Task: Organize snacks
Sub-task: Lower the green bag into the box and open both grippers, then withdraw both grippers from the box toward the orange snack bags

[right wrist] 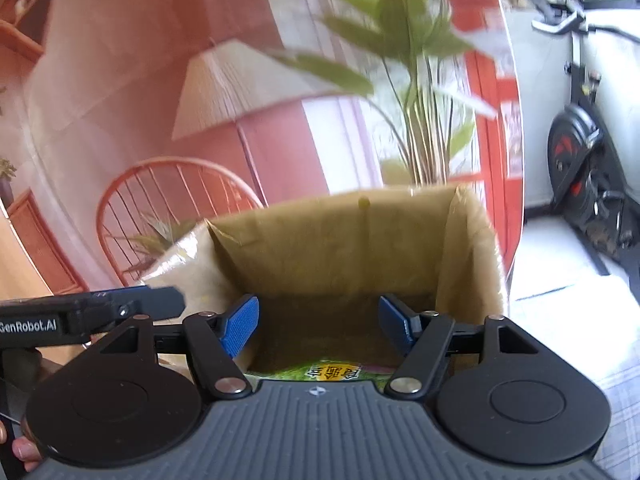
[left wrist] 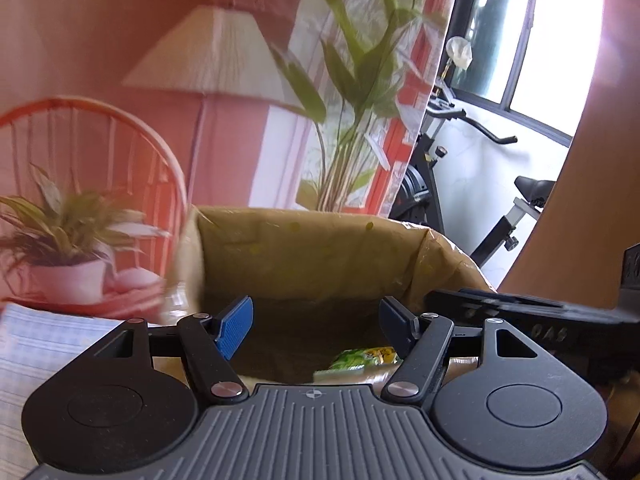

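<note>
a: nearest the lens, low in the centre of the left wrist view, the left gripper [left wrist: 316, 326] has its blue pads spread wide with nothing between them. the right gripper [right wrist: 320, 326] looks the same in its own view: jaws wide apart, nothing gripped.

b: and the snack?

a: a green and yellow snack packet [left wrist: 358, 362] lies on the floor of the cardboard box [left wrist: 304, 248], just past the left gripper's body and toward its right-hand finger. in the right wrist view the same packet [right wrist: 334, 372] peeks over the gripper body at bottom centre, mostly hidden. neither gripper touches it, as far as the views show.

b: how would it handle?

a: it looks like a thin sealed pouch, so probably light, soft and crinkly, with a slick film that could slide between the pads. the contents may crush. a hold across a flat sealed edge seems safer than squeezing the middle, though the edges are hard to make out here.

b: what lies further back?

a: the box's far wall fills the middle of both views, its inside lined with glossy tape or film. beyond it, upper centre, a printed backdrop with a lamp [left wrist: 212, 56] and a leafy plant [left wrist: 352, 80], and at the right edge an exercise bike [left wrist: 460, 152]. a checked cloth [left wrist: 48, 344] shows at lower left.
</note>
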A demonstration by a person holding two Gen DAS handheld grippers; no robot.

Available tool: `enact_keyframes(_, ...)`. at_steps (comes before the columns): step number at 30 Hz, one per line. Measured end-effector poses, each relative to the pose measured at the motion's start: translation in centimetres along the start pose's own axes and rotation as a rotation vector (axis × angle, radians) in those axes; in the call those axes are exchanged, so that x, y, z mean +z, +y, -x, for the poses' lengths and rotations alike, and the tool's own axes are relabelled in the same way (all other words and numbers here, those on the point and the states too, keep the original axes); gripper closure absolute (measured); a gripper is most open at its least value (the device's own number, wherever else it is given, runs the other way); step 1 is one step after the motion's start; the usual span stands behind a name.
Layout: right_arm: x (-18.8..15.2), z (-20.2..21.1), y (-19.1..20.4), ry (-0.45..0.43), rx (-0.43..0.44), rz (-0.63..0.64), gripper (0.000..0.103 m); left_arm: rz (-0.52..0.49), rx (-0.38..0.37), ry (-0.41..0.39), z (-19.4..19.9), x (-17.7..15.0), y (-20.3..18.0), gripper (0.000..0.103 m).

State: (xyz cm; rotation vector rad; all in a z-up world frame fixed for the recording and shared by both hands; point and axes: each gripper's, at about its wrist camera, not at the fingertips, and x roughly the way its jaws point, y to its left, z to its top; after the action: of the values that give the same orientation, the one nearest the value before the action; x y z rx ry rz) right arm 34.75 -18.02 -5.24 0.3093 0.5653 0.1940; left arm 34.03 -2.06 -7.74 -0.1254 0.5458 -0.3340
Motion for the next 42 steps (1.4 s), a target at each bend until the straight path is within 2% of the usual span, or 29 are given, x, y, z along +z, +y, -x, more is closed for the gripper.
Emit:
enact_keyframes(8, -1.3, 5.0, 1.2, -0.117, 0.001, 0.035, 0.033, 0.011, 0.025, -0.061, 6.1, -0.8, 1.4, 0.03)
enact_keyframes(14, -3.0, 8.5, 1.7, -0.171, 0.014, 0.038, 0.033, 0.049, 0.04, -0.066, 10.1, -1.8, 3.5, 0.029)
enact_keyframes(19, -4.1, 10.5, 1.4, -0.191, 0.007, 0.029, 0.033, 0.052, 0.087, -0.057, 12.4, -2.2, 5.2, 0.029)
enact_keyframes(21, -4.5, 11.3, 1.3, -0.191, 0.002, 0.022, 0.033, 0.054, 0.098, -0.056, 13.4, -2.6, 5.6, 0.028)
enact_keyframes(24, -5.3, 12.4, 1.1, -0.191, -0.008, 0.019, 0.033, 0.045, 0.133, -0.055, 14.6, -4.2, 6.0, 0.019)
enact_keyframes(29, -8.1, 13.0, 1.3, -0.149, -0.058, 0.056, 0.032, 0.057, 0.12, -0.009, 14.5, -9.2, 6.0, 0.013)
enact_keyframes(37, -12.5, 12.2, 1.4, -0.055, -0.153, 0.122, 0.021, 0.161, 0.073, 0.148, 11.4, -17.1, 5.7, 0.013)
enact_keyframes(39, -13.5, 11.9, 1.5, -0.032, -0.172, 0.141, 0.015, 0.138, 0.084, 0.172, 10.9, -18.3, 5.2, 0.013)
enact_keyframes(42, -14.8, 11.7, 1.6, -0.01, -0.189, 0.165, 0.011, 0.097, 0.095, 0.197, 10.6, -19.3, 4.6, 0.013)
